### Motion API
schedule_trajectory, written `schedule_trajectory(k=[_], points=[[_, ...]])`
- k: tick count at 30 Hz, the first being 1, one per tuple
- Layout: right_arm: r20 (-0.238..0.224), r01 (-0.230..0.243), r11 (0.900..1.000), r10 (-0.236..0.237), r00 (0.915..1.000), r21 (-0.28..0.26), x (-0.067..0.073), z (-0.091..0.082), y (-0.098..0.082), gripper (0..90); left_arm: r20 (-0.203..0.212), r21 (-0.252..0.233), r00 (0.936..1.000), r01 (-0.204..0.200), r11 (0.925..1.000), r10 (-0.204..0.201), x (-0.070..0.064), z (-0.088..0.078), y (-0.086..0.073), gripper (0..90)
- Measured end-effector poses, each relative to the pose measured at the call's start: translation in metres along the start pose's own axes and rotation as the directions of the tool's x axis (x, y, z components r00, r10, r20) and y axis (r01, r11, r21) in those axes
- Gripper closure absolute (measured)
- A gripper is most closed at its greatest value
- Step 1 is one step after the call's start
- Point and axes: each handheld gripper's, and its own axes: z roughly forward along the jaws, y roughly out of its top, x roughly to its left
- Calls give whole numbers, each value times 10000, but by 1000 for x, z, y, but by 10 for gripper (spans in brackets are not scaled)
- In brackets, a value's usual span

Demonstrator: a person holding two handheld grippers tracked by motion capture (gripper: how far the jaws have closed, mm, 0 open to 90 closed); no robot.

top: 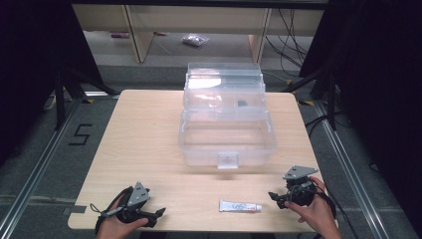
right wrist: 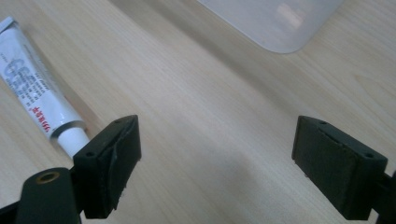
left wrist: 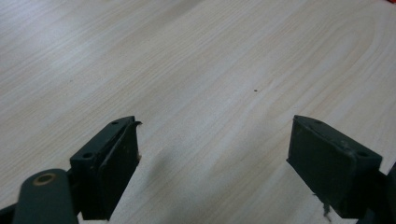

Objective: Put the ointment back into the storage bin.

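Small white squeeze tube (top: 240, 205) with grey and red print, lying flat on the pale wood-grain surface (top: 149, 139) near its front edge, cap end pointing toward the right gripper (top: 276, 197). Just beside that gripper's fingers, apart from them, not touched. In the right gripper view, same tube (right wrist: 35, 91) at the left, its white cap partly hidden behind the left-hand finger (right wrist: 112, 161), its far end cut off by the picture's edge; print too blurred to read.

Right gripper: fingers spread wide, released, bare wood between them. Held low over the front right corner of the surface by a hand (top: 313, 211), cut off at the bottom edge.

Left gripper (top: 160, 213) at the front left corner, fingers likewise released and wide apart; in the left gripper view, nothing but wood grain and a tiny dark speck (left wrist: 255, 90) between the two pads (left wrist: 119, 161). Left hand (top: 117, 226) mostly cut off below.

Large clear plastic box (top: 226, 134) with tiered trays and a front latch, standing mid-surface, well apart from the tube. Small dark item (top: 242, 103) in an upper tray, possibly a screw or cap; too small and blurred behind the plastic to tell. In the right gripper view, one rounded corner of the box (right wrist: 280, 23) at the top, rest out of frame.
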Motion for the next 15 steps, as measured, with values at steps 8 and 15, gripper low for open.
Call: schedule_trajectory(k=[8, 15], points=[[-268, 1190, 9915, -1177, 9927, 531, 8, -5, 18, 175, -15, 100, 10000, -24, 9999, 24, 0, 1, 0, 159], [-826, 2190, 9700, -2109, 9740, 1058, 23, -10, 40, 211, 11, 126, 9999, -171, 9998, 171, 1, 1, 0, 159]])
